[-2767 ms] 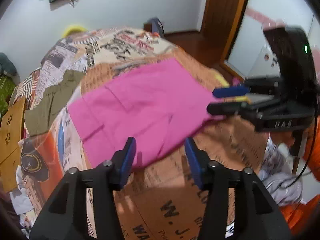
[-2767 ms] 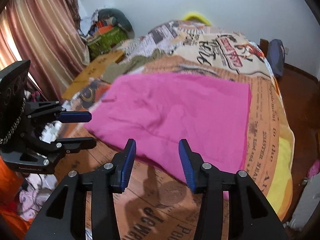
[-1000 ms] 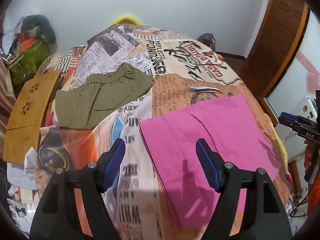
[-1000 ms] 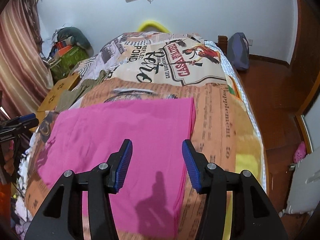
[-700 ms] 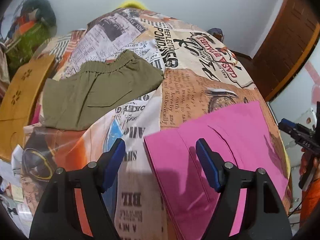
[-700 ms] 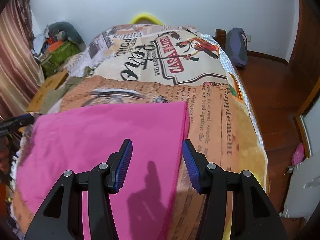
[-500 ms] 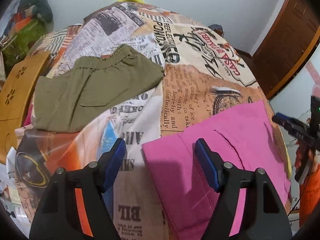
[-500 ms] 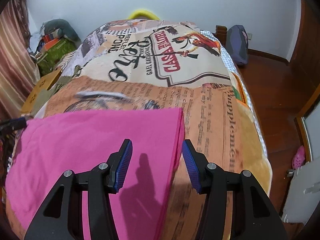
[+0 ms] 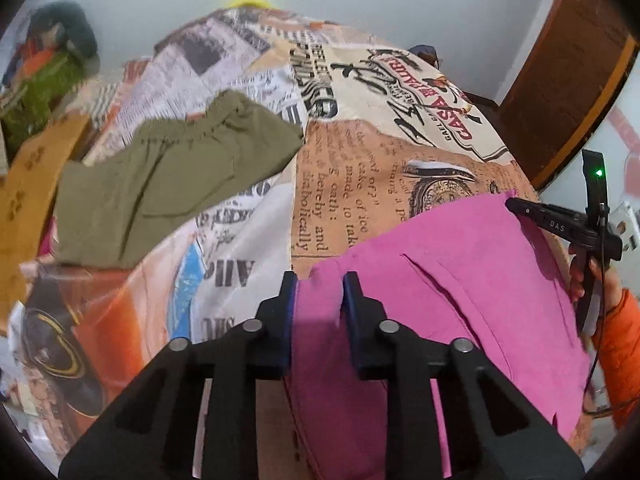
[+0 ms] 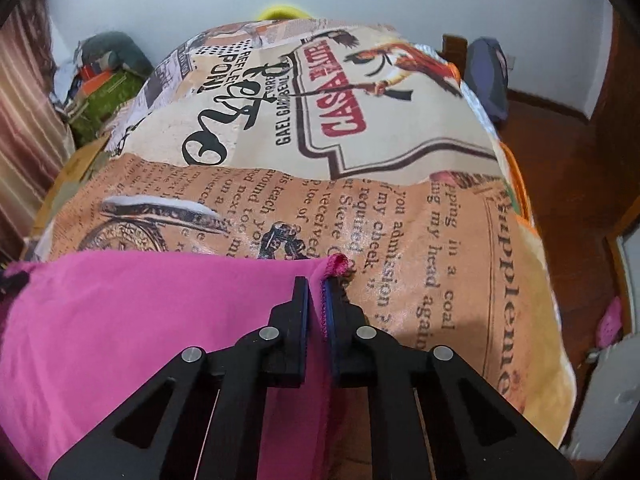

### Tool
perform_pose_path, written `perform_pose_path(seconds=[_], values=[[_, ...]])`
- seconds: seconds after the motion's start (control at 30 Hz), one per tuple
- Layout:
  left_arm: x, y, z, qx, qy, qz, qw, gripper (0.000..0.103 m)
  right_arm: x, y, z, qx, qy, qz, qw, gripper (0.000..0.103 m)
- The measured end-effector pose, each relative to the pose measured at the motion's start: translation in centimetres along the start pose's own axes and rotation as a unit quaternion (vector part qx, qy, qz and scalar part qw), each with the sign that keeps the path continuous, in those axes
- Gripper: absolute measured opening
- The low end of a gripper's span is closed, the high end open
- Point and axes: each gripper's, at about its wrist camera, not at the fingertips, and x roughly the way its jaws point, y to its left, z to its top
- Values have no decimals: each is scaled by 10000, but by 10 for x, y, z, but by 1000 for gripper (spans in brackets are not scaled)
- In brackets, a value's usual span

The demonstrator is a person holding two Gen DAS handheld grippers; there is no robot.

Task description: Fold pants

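From my left wrist camera I see the pink pants (image 9: 448, 288) spread flat on the printed bedspread (image 9: 352, 184), lying on the near right part of the bed, and my left gripper (image 9: 319, 286) has its two blue-padded fingers narrowed around the near left corner of the pink fabric, with cloth bunched up between the pads, so I read it as pinching that corner. Across the pants, at their far right corner, my right gripper (image 9: 520, 206) shows in the same view, its black tip resting on the fabric edge with the hand in an orange sleeve (image 9: 618, 332) behind it. Switching to the right wrist camera, that right gripper (image 10: 316, 286) is nearly closed, its fingers pressed onto the hemmed corner of the pants (image 10: 132, 320), and the stitched pink edge curls up just past the fingertips. The rest of the pink cloth runs away to the left of that view, lying on the bedspread (image 10: 400, 216). A second garment, olive green shorts (image 9: 168, 184) with an elastic waist, lies farther up the bed on the left, well apart from the pink pants
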Motion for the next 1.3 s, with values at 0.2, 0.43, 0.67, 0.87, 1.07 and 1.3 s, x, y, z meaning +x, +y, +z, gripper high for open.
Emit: perform_pose_path(seconds=[0.2, 0.43, 0.67, 0.87, 1.07, 1.3], values=[[2, -4, -1, 251, -34, 346, 9991, 21, 3, 4, 1, -367, 44, -305, 9989, 5], [3, -2, 3, 272, 68, 537, 9982, 33, -3, 16, 10, -633, 280, -634, 9956, 6], [-35, -8, 14, 331, -402, 351, 9980, 35, -51, 35, 19, -687, -287, -312, 9967, 32], [-25, -28, 10, 498, -298, 148, 9982, 35, -40, 57, 15, -880, -196, -103, 9959, 32], [10, -21, -2, 364, 121, 92, 9992, 35, 1, 50, -2, -736, 396, -88, 9965, 34], [7, -12, -4, 318, 172, 207, 9991, 35, -6, 35, 2, -529, 510, -295, 9969, 40]])
